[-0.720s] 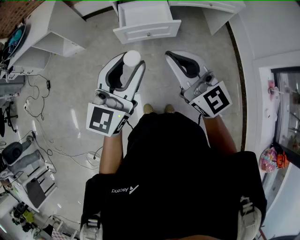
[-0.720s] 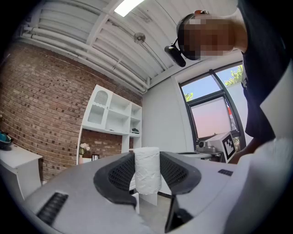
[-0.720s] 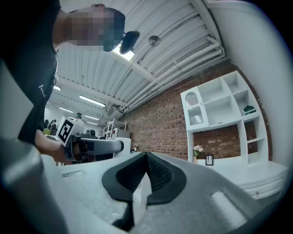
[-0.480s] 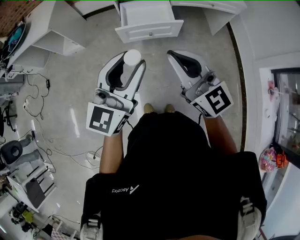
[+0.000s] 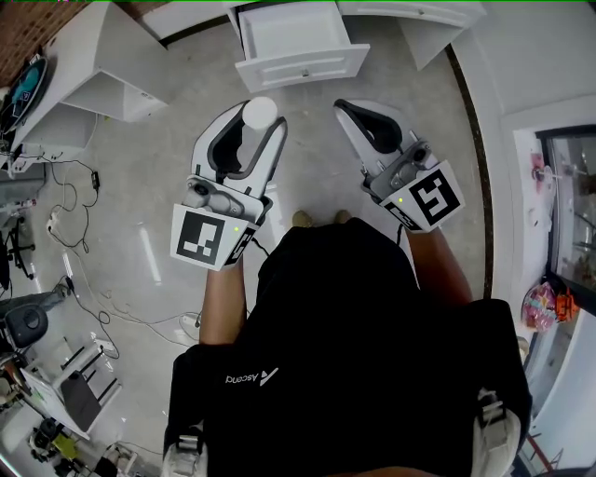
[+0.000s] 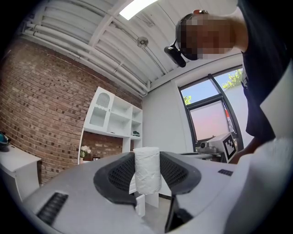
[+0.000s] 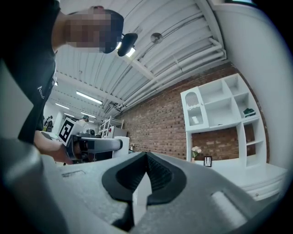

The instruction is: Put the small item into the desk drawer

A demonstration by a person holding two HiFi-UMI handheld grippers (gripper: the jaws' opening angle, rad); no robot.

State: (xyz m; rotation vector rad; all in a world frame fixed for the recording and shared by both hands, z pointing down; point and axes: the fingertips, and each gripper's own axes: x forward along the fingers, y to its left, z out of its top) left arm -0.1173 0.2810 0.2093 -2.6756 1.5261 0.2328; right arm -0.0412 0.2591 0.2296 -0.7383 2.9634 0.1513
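Holding white roll (image 6: 147, 170) clamped in left gripper (image 5: 258, 119), short of open drawer (image 5: 305, 73), ready for drop-in; right gripper (image 5: 342, 106) closed, empty.

White roll (image 6: 147, 170) upright in left gripper (image 5: 260, 118); drawer (image 5: 279, 74) open.

Bright, even indoor light — ceiling strip light (image 6: 137, 7), glossy floor (image 5: 140, 177) glare, fisheye-dark corners

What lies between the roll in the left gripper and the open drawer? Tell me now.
Only bare floor lies between the white roll in the left gripper and the drawer; the head view shows it.
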